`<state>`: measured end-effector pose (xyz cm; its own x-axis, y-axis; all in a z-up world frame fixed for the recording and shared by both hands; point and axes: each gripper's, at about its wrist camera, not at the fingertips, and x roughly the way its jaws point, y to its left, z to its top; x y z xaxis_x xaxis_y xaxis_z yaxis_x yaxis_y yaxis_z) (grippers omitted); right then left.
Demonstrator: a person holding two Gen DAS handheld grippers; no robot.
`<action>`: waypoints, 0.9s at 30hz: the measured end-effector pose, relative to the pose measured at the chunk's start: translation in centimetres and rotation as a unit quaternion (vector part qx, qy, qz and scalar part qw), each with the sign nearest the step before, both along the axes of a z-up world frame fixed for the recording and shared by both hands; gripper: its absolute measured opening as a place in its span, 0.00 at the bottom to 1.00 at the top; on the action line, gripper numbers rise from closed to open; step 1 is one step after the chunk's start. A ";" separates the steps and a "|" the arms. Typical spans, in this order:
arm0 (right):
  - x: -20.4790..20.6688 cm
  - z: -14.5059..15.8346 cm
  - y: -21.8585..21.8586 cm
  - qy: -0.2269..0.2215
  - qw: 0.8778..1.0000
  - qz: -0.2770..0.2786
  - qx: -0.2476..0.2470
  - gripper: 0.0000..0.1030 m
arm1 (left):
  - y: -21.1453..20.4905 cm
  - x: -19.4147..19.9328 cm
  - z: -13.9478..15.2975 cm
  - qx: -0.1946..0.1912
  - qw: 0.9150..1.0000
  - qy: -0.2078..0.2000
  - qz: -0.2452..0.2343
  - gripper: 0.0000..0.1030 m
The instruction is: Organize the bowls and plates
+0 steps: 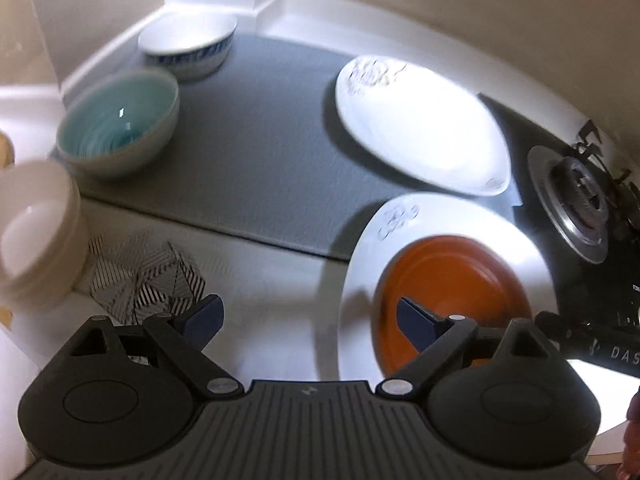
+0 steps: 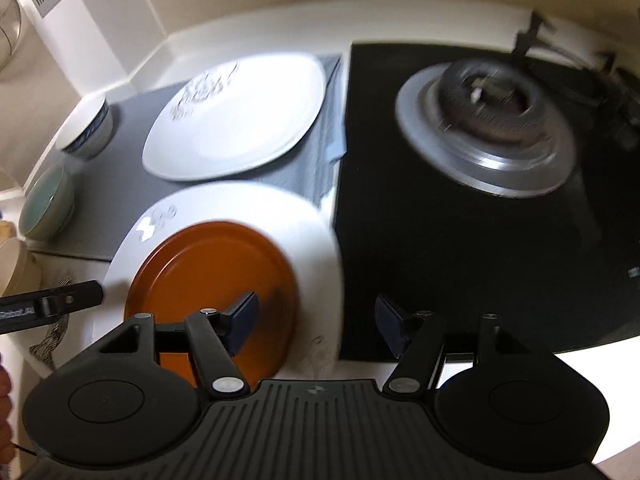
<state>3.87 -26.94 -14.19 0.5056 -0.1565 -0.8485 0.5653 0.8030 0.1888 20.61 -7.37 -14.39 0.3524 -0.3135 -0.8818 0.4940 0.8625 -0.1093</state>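
An orange plate (image 1: 448, 300) lies on a white plate (image 1: 460, 224) at the counter's front; both also show in the right wrist view, the orange plate (image 2: 208, 280) on the white plate (image 2: 248, 208). A second white plate (image 1: 420, 128) (image 2: 240, 116) lies on the grey mat (image 1: 260, 152). A teal bowl (image 1: 120, 120), a blue-patterned bowl (image 1: 188, 48) and stacked cream bowls (image 1: 36, 232) stand at the left. My left gripper (image 1: 308, 320) is open and empty, left of the orange plate. My right gripper (image 2: 316, 328) is open and empty over the white plate's right rim.
A black gas stove (image 2: 480, 220) with a burner (image 2: 484, 120) lies to the right of the plates. A striped patterned cloth (image 1: 148, 276) lies on the white counter by the cream bowls. Walls close the back and left.
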 end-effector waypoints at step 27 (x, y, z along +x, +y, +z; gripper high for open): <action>5.2 -0.3 4.0 0.014 0.998 0.057 0.005 0.72 | 0.9 0.8 -0.7 0.013 1.000 -0.001 0.013 0.93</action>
<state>9.09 -22.98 -14.44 0.4960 -0.0916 -0.8634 0.4760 0.8603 0.1822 21.40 -6.46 -15.06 0.3621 -0.2820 -0.8884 0.4716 0.8776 -0.0864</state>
